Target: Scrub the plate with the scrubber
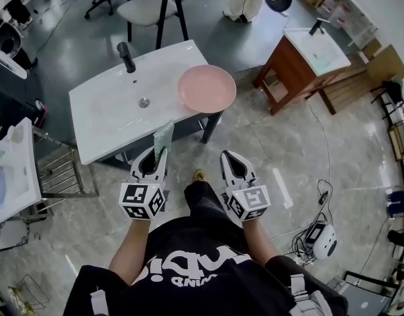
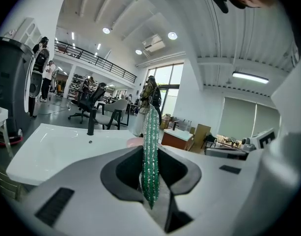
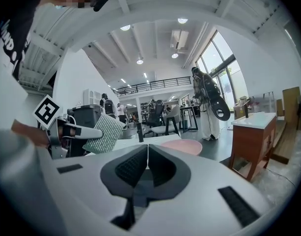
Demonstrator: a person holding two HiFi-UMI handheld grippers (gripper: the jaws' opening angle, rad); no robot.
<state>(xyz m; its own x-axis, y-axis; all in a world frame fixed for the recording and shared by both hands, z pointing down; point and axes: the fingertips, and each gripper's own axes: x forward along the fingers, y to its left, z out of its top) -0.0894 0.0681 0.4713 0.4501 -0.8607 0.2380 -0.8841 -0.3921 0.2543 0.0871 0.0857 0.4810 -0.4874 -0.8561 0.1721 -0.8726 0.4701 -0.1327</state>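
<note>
A pink plate (image 1: 206,87) rests on the right end of a white sink counter (image 1: 109,120), overhanging its edge; it also shows in the right gripper view as the plate (image 3: 182,146). My left gripper (image 1: 160,151) is shut on a thin green scrubber (image 1: 163,137), which stands edge-on between the jaws as the scrubber (image 2: 150,154) and reaches over the counter's near edge. My right gripper (image 1: 230,158) is shut with nothing in it, over the floor below and right of the plate. From the right gripper view the scrubber (image 3: 105,133) appears flat, held at the left.
The basin has a black faucet (image 1: 126,56) and a drain (image 1: 144,102). A wooden vanity (image 1: 306,61) stands to the right, a chair (image 1: 154,8) behind the sink, a metal rack (image 1: 60,173) at the left. Cables and a white device (image 1: 323,239) lie on the floor.
</note>
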